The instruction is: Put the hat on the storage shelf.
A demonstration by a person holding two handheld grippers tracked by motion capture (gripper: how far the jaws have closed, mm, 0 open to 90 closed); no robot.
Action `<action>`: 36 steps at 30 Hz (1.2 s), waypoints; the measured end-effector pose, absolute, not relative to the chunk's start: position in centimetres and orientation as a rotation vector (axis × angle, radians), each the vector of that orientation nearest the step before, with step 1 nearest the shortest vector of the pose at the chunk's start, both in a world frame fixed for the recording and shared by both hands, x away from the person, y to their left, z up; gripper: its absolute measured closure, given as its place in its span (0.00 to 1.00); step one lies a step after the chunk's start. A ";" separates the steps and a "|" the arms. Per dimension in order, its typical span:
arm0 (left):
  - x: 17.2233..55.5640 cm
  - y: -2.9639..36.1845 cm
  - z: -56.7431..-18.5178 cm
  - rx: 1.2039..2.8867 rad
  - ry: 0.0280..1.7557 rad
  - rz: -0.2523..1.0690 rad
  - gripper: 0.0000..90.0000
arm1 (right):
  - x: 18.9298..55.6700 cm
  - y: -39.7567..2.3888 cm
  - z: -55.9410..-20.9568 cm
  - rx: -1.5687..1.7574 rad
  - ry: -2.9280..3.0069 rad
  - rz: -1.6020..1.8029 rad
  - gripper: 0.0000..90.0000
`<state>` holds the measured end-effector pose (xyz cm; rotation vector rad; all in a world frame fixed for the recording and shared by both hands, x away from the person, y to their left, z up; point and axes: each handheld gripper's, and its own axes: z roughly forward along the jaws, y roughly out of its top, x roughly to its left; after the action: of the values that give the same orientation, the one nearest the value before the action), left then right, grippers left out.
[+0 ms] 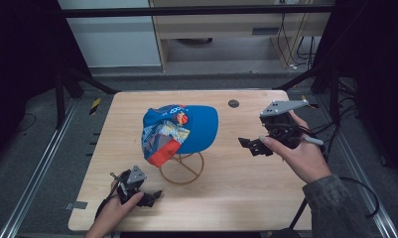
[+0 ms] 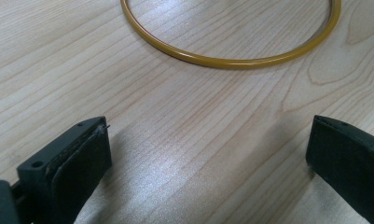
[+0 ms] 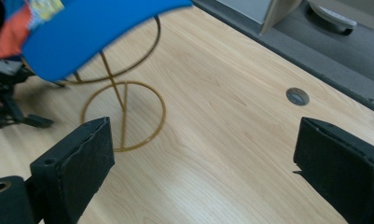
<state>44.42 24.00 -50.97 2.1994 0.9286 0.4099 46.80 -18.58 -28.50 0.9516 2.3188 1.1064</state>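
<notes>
The pale wooden desk carries everything here, and the blue cap near its middle serves as the landmark. The cap, patched with orange, yellow and printed panels, sits on top of a thin gold wire stand, whose round base ring lies flat on the desk directly below the cap on the person's side. To the right of the cap, well apart from it, the right gripper is held above the desk in the person's right hand, a grey 3-cornered plate on top; in the right gripper view its 2 fingers stand wide apart with nothing between them, pointing toward the stand. Below and left of the cap, near the desk's front edge, the left gripper rests low in the left hand; its fingers are likewise released, bare wood between them, the stand's ring just ahead. Beyond the cap, toward the far edge, a small round grommet is set into the desk.
</notes>
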 end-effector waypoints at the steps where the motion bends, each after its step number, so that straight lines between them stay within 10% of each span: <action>1: 44.4 24.0 -51.0 2.204 0.926 0.410 0.00 | 46.8 -18.8 -29.2 0.965 2.315 1.100 0.06; 36: 44.4 24.0 -51.0 2.199 0.928 0.410 0.00 | 46.1 -19.2 -43.6 1.075 2.405 1.012 0.14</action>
<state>44.40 23.98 -50.98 2.1995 0.9280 0.4095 46.05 -19.15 -43.62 1.0754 2.4053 1.0121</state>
